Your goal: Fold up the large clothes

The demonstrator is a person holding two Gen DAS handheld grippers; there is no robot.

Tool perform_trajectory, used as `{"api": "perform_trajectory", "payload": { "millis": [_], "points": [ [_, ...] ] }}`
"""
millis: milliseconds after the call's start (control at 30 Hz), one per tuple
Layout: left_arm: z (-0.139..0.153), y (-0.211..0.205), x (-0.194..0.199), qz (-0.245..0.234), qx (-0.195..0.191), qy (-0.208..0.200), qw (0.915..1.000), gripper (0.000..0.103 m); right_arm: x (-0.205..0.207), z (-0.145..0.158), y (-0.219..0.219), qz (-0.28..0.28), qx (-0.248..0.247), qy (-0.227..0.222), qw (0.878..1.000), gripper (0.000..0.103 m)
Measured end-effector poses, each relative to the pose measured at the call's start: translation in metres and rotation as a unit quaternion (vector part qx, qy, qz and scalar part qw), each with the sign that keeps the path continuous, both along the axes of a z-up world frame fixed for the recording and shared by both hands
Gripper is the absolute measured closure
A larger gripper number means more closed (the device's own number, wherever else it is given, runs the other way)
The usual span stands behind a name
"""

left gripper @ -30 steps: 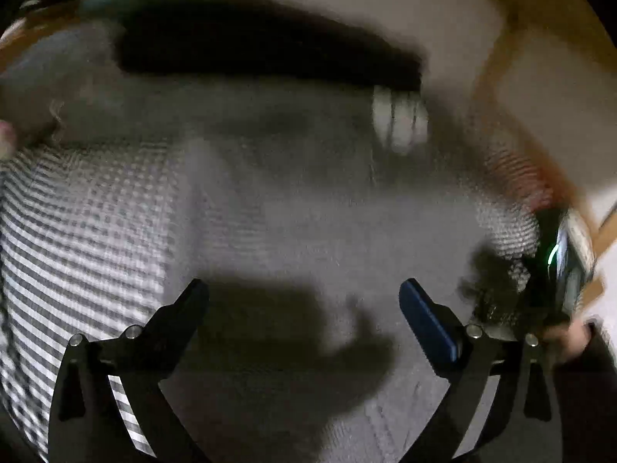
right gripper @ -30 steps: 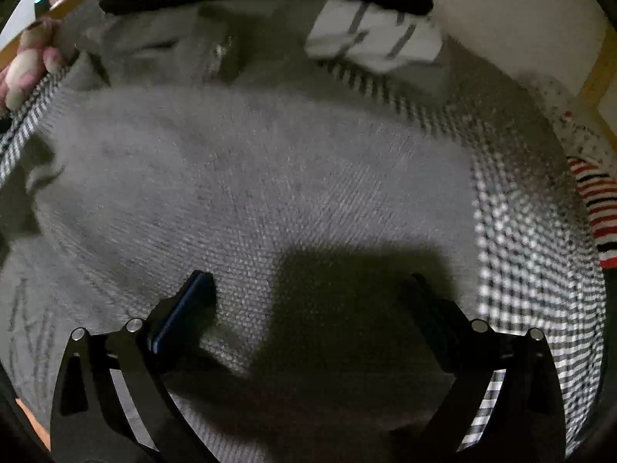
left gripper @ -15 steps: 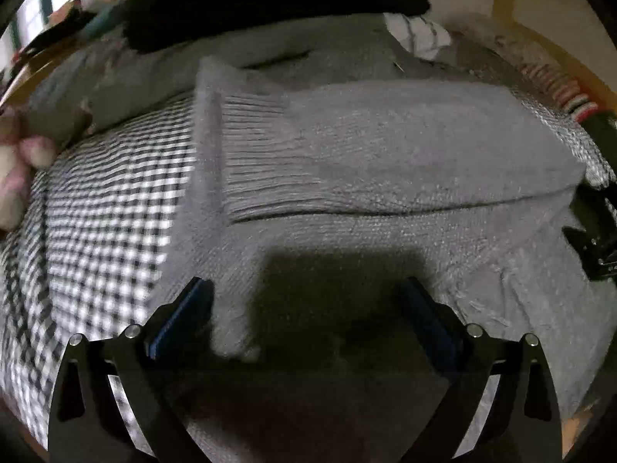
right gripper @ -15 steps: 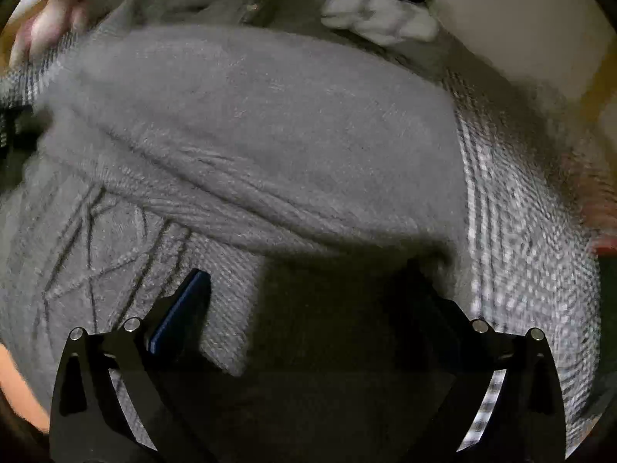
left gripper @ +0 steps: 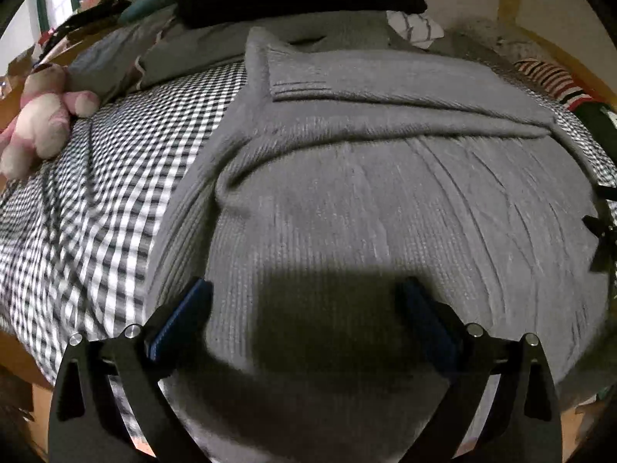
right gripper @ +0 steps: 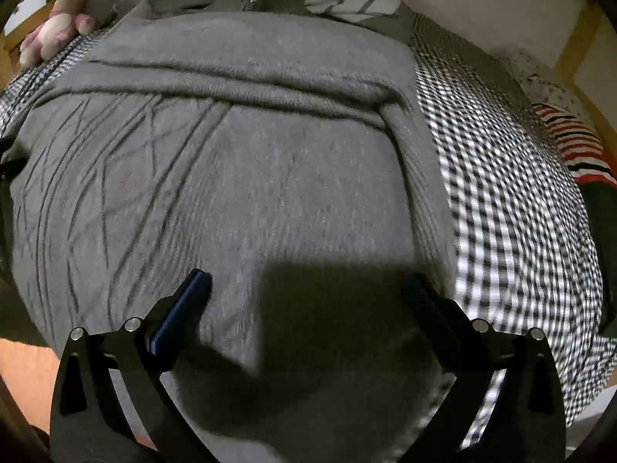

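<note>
Both grippers have drawn back toward the near edge of the bed since the earlier frames, and the view has settled from blur into a steady look across the garment. Left gripper (left gripper: 304, 301) stands with its jaws spread wide and nothing between them, poised over the near part of the grey sweater (left gripper: 385, 200); the right gripper (right gripper: 306, 289) is likewise wide and empty above the same cloth. Neither has hold of fabric, though whether the fingertips touch the knit cannot be told. My judgement: one fold has been laid and released, and the hands are placed to take the next one. Outward from the grippers, the sweater lies on the black-and-white checked bedspread (left gripper: 96, 200), its knitted body spread flat with shallow diagonal creases. A sleeve (left gripper: 385, 77) is folded across the far part of the garment, its ribbed cuff toward the left side, with a rolled ridge along the fold line. The lower hem appears to hang over the near edge. Beyond lie a pink soft toy (left gripper: 42, 115), a striped cloth (left gripper: 555, 81) and dark bedding at the head.
</note>
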State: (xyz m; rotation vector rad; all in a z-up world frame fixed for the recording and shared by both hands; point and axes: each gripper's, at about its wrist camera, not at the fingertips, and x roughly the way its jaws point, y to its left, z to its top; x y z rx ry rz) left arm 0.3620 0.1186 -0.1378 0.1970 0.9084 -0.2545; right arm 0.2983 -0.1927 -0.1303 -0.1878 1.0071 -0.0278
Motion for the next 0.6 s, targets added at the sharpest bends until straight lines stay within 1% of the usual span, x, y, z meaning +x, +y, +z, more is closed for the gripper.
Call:
{"api": "perform_trajectory", "payload": {
  "millis": [33, 100, 133, 167, 200, 233, 267, 367, 433, 500, 600],
  "points": [
    [0.001, 0.002, -0.012, -0.005, -0.006, -0.005, 1.0000, 0.006, -0.009, 0.003, 0.000, -0.002, 0.001, -0.007, 1.000, 0.004],
    [-0.004, 0.011, -0.034, -0.018, -0.022, -0.020, 0.9994, 0.006, -0.027, 0.011, -0.004, 0.001, 0.027, -0.024, 0.999, 0.004],
    [-0.005, 0.018, -0.043, -0.024, -0.035, -0.022, 0.9989, 0.006, -0.040, 0.013, -0.008, 0.003, 0.036, -0.034, 0.999, 0.004],
    [-0.011, 0.025, -0.052, -0.026, -0.050, -0.016, 0.9983, 0.006, -0.053, 0.013, -0.011, 0.004, 0.040, -0.042, 0.998, 0.004],
    [-0.016, 0.034, -0.060, -0.028, -0.067, -0.014, 0.9973, 0.006, -0.060, 0.012, -0.013, 0.005, 0.041, -0.044, 0.998, 0.004],
    [-0.020, 0.039, -0.069, -0.024, -0.081, -0.018, 0.9963, 0.006, -0.066, 0.008, -0.018, 0.006, 0.045, -0.041, 0.998, 0.004],
    [-0.026, 0.049, -0.076, -0.011, -0.094, -0.021, 0.9953, 0.006, -0.074, 0.001, -0.021, 0.004, 0.052, -0.035, 0.998, 0.004],
    [-0.042, 0.066, -0.093, 0.016, -0.126, -0.022, 0.9917, 0.006, -0.097, -0.021, -0.030, -0.006, 0.087, -0.007, 0.996, 0.004],
    [-0.054, 0.076, -0.097, 0.025, -0.172, -0.013, 0.9847, 0.006, -0.111, -0.031, -0.031, -0.010, 0.098, 0.000, 0.995, 0.004],
    [-0.061, 0.078, -0.097, 0.014, -0.203, -0.011, 0.9790, 0.006, -0.123, -0.037, -0.032, -0.009, 0.101, 0.003, 0.995, 0.004],
    [-0.067, 0.078, -0.099, -0.002, -0.191, -0.042, 0.9808, 0.006, -0.139, -0.041, -0.027, -0.006, 0.097, -0.001, 0.995, 0.004]
  ]
}}
